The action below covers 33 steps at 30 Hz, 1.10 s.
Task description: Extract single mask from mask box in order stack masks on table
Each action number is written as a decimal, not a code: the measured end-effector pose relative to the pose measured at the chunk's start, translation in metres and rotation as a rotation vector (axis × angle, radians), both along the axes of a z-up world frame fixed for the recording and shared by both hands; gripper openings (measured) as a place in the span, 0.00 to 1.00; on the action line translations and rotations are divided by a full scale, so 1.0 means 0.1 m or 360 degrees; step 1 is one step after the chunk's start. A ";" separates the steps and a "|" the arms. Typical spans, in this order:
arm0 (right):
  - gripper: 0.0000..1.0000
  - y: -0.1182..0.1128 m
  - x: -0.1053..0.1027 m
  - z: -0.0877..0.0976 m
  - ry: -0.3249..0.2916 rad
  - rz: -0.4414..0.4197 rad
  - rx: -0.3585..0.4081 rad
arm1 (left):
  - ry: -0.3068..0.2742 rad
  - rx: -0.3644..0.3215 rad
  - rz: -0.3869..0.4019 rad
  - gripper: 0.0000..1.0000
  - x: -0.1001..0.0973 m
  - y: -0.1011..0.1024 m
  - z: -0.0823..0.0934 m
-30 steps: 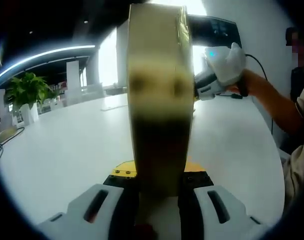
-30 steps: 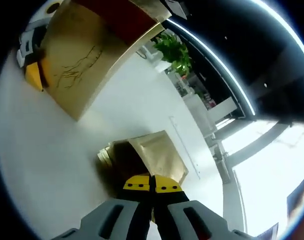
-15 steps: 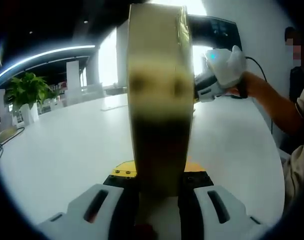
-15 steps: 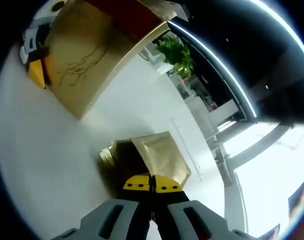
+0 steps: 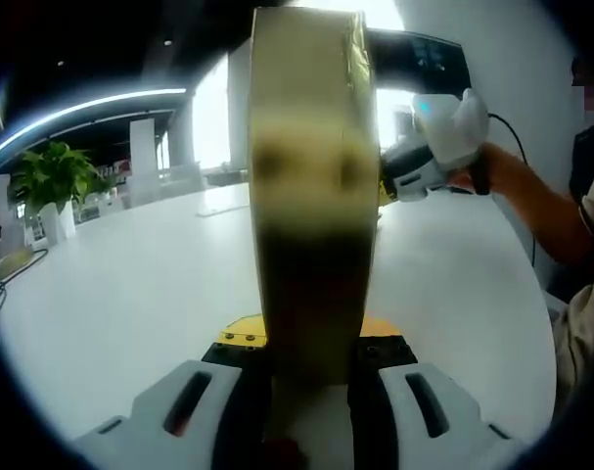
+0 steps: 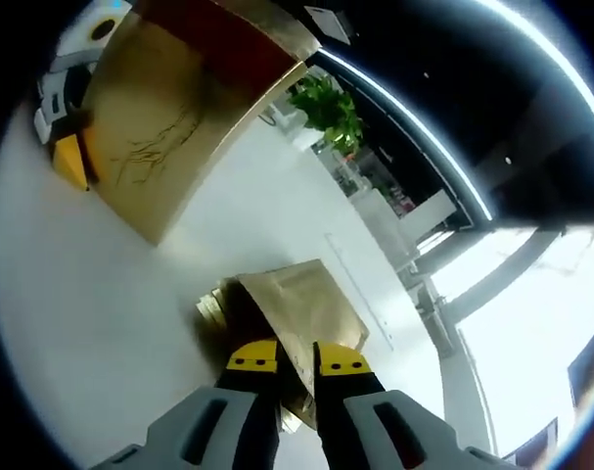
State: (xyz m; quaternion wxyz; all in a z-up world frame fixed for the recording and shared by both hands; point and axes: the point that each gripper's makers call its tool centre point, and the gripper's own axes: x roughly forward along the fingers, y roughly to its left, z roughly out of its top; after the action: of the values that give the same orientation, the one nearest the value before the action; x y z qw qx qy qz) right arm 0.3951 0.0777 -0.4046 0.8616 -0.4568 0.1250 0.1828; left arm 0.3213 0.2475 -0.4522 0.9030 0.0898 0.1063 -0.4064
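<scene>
Right gripper [image 6: 296, 358], jaws parted, is releasing a gold foil mask packet [image 6: 301, 305] onto the stack at lower centre; it should withdraw straight. Left gripper [image 5: 311, 354] is clamping the upright gold mask box [image 5: 311, 186].

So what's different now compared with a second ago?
The right tool has opened its jaws, letting go of the gold mask packet on top of the stack on the white table. The left tool stays clamped on the gold mask box, held upright as before.
</scene>
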 end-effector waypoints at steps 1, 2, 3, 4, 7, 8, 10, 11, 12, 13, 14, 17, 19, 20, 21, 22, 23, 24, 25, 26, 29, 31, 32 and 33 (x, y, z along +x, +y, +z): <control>0.08 -0.01 -0.02 0.01 -0.0004 -0.0004 0.0014 | 0.0000 0.0000 0.0000 0.20 -0.01 -0.01 0.00; 0.08 -0.01 -0.04 0.01 -0.0003 -0.0005 0.0020 | -0.0001 0.0001 0.0000 0.20 -0.01 -0.01 0.00; 0.08 -0.02 -0.06 0.01 0.0001 -0.0009 0.0025 | -0.0001 0.0001 0.0000 0.20 -0.02 -0.02 0.00; 0.09 -0.03 -0.08 0.00 0.0007 -0.0014 0.0027 | -0.0001 0.0001 0.0000 0.20 -0.03 -0.02 0.01; 0.09 -0.06 -0.15 0.00 0.0010 -0.0027 0.0053 | -0.0002 0.0001 0.0000 0.20 -0.04 -0.04 0.01; 0.09 -0.07 -0.18 0.00 0.0009 -0.0031 0.0065 | -0.0002 0.0001 0.0000 0.20 -0.05 -0.04 0.01; 0.08 -0.08 -0.24 0.02 -0.0001 -0.0042 0.0104 | -0.0001 0.0001 0.0000 0.20 -0.05 -0.05 0.01; 0.08 -0.09 -0.26 0.02 -0.0011 -0.0059 0.0144 | -0.0001 0.0001 0.0000 0.20 -0.06 -0.05 0.01; 0.08 -0.09 -0.29 0.04 -0.0019 -0.0067 0.0197 | -0.0001 0.0001 -0.0001 0.20 -0.06 -0.05 0.01; 0.08 -0.10 -0.31 0.04 -0.0023 -0.0067 0.0235 | -0.0001 0.0000 0.0000 0.20 -0.06 -0.06 0.01; 0.08 -0.10 -0.33 0.06 -0.0031 -0.0080 0.0291 | 0.0000 -0.0001 0.0000 0.20 -0.06 -0.05 0.01; 0.03 -0.15 -0.34 0.04 -0.0038 -0.0097 0.0354 | 0.0004 -0.0003 0.0000 0.20 -0.06 -0.05 0.01; 0.01 -0.16 -0.40 0.03 -0.0042 -0.0110 0.0377 | 0.0003 -0.0002 0.0000 0.20 -0.06 -0.05 0.01; 0.00 -0.18 -0.41 0.01 -0.0038 -0.0125 0.0393 | 0.0002 -0.0002 0.0000 0.20 -0.06 -0.05 0.01; 0.00 -0.20 -0.41 0.00 -0.0031 -0.0145 0.0417 | 0.0002 -0.0002 0.0000 0.20 -0.06 -0.05 0.01; 0.00 -0.21 -0.42 -0.01 -0.0025 -0.0138 0.0426 | 0.0003 -0.0003 0.0001 0.20 -0.06 -0.05 0.01; 0.00 -0.20 -0.44 -0.01 -0.0018 -0.0145 0.0507 | 0.0004 -0.0003 0.0001 0.20 -0.06 -0.05 0.01; 0.00 -0.21 -0.45 0.00 -0.0018 -0.0150 0.0547 | 0.0004 -0.0004 0.0003 0.20 -0.06 -0.05 0.01; 0.00 -0.22 -0.47 -0.01 -0.0016 -0.0131 0.0535 | 0.0004 -0.0003 0.0003 0.20 -0.06 -0.05 0.02; 0.00 -0.21 -0.49 -0.02 -0.0011 -0.0121 0.0551 | 0.0004 -0.0004 0.0004 0.20 -0.06 -0.05 0.02; 0.00 -0.16 -0.54 -0.06 0.0021 -0.0083 0.0669 | 0.0007 -0.0004 0.0006 0.20 -0.06 -0.04 0.02; 0.00 -0.11 -0.58 -0.06 0.0016 -0.0072 0.0768 | 0.0010 -0.0006 0.0008 0.20 -0.06 -0.03 0.01; 0.00 -0.11 -0.59 -0.06 0.0017 -0.0078 0.0798 | 0.0011 -0.0006 0.0009 0.20 -0.06 -0.03 0.01; 0.00 -0.12 -0.62 -0.07 0.0017 -0.0086 0.0833 | 0.0011 -0.0006 0.0010 0.20 -0.06 -0.03 0.02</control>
State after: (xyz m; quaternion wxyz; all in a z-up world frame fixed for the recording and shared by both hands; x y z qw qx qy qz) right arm 0.3332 0.0658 -0.4117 0.9543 -0.2139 0.0901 0.1882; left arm 0.3157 0.2445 -0.4507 0.9041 0.0863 0.1088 -0.4042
